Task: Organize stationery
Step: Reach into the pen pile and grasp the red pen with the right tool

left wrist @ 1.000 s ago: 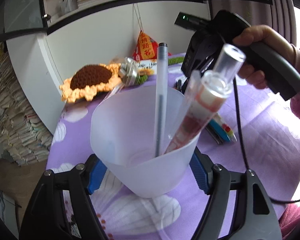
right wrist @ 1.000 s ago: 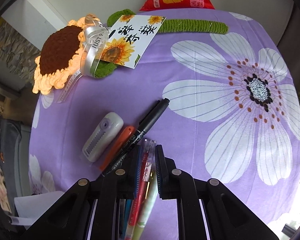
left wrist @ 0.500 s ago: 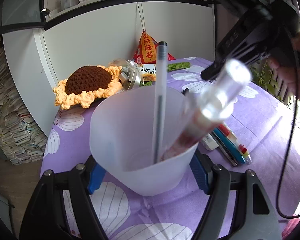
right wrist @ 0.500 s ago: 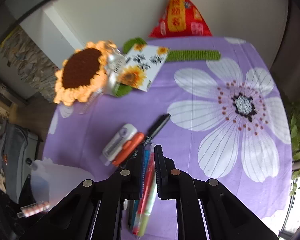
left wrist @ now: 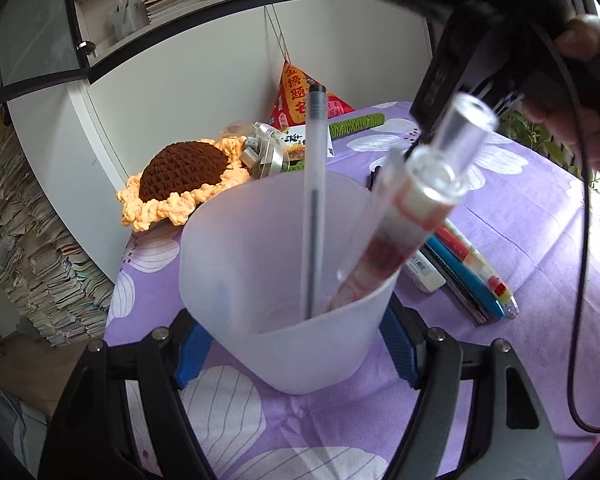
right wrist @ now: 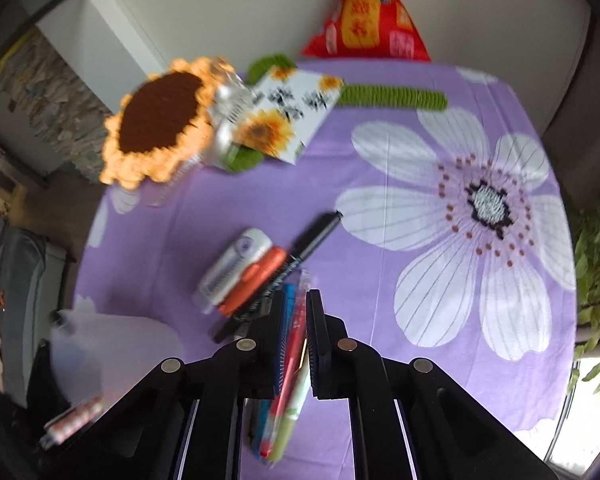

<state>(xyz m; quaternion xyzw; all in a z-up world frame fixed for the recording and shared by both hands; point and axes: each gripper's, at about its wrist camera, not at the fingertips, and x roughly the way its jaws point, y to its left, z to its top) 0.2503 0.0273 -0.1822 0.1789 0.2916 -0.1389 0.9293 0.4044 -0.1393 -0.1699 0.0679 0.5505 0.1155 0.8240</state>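
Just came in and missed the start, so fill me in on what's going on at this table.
A person is tidying stationery with a handheld gripper in each hand. The left gripper is clamped on a white plastic cup, which already holds a grey pen and a clear tube. The right gripper is shut on a small bundle of pens. A black marker, an orange pen and a white correction tape lie on the purple cloth.
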